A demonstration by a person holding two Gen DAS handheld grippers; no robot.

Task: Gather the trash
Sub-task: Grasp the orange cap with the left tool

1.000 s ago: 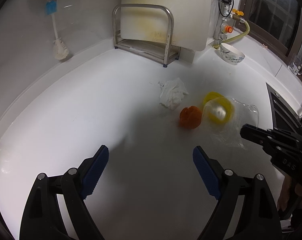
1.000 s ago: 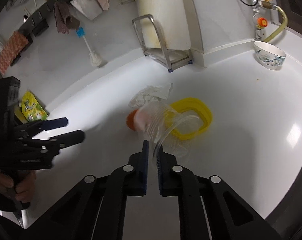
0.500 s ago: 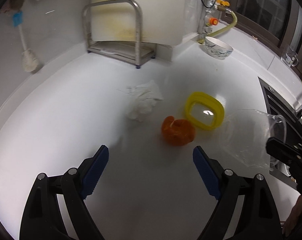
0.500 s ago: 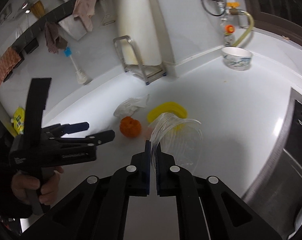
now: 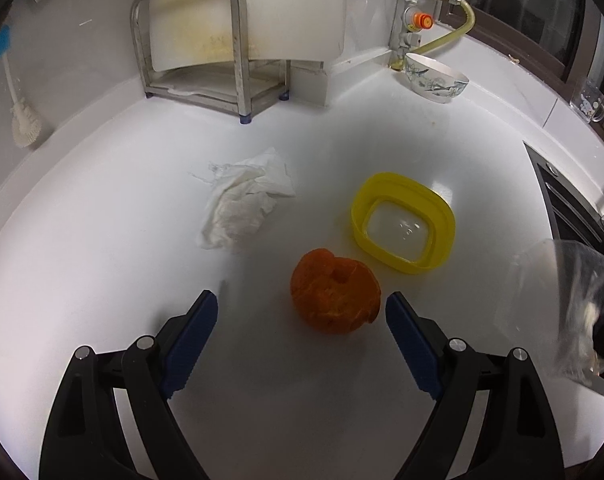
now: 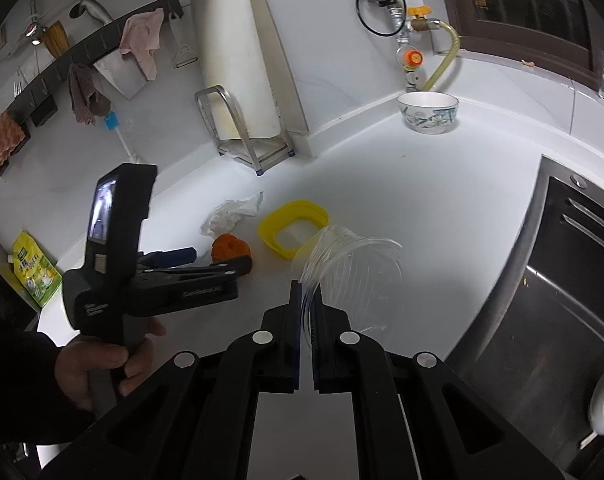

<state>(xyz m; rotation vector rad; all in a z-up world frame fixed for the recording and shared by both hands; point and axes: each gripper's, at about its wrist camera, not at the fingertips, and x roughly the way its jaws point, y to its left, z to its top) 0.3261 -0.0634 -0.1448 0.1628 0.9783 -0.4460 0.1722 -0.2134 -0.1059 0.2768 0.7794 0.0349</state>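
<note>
On left claw: illegible white lettering

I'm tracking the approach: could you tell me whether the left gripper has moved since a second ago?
Yes: the left gripper has closed in on the orange peel.

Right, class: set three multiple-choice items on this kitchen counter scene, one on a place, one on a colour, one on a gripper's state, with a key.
1. Where does the orange peel lie?
A. in the bowl
B. on the counter ahead of the left gripper
C. on the metal rack

2. What colour is the lid?
A. yellow
B. blue
C. red

3. The right gripper is:
A. wide open
B. out of view
C. shut on the clear plastic cup

Key: B, the peel sits between its open fingers' line; A, its rim is yellow; C, the pads pinch the cup's rim.
</note>
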